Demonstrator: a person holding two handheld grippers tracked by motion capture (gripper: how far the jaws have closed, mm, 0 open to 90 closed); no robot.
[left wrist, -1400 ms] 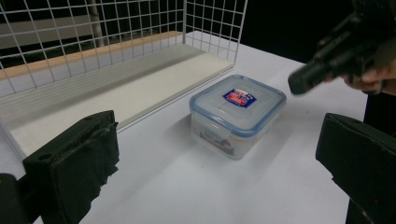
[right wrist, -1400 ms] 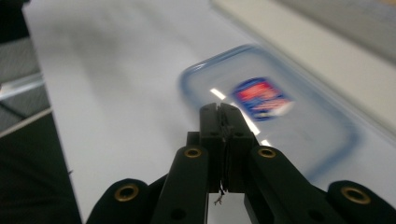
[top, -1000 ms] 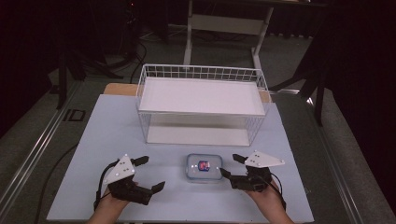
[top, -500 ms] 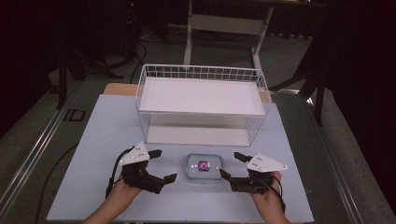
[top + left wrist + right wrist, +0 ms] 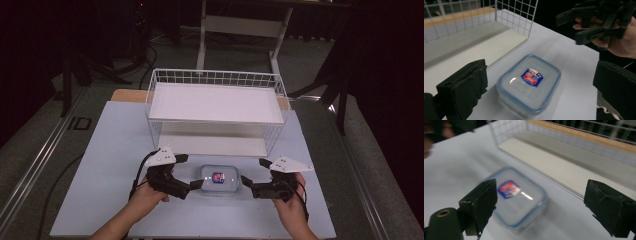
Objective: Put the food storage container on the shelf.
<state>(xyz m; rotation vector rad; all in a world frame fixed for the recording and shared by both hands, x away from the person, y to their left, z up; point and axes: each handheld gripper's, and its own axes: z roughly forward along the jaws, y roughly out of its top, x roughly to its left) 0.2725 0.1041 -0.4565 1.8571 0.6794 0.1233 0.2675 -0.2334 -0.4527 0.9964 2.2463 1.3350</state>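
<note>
A clear lidded food container (image 5: 218, 179) with a red and blue label lies flat on the white table mat (image 5: 115, 150) near the front edge. My left gripper (image 5: 190, 171) is open just left of it, its jaws on either side of the container's left end without touching. My right gripper (image 5: 253, 172) is open just right of it, jaws apart. In the left gripper view the container (image 5: 530, 82) lies between my two black jaws, with the right gripper (image 5: 596, 22) beyond it. The right gripper view, slightly blurred, has the container (image 5: 516, 200) low between its jaws.
A white wire basket shelf (image 5: 215, 77) stands behind the container, with a white board on top and a low board (image 5: 486, 45) under it. The mat's front edge is close to the person's hands (image 5: 145, 197). Dark floor and stands surround the table.
My left gripper has moved right and forward, up to the container's left side. My right gripper has shifted slightly, still close to the container's right side. The container has not moved.
</note>
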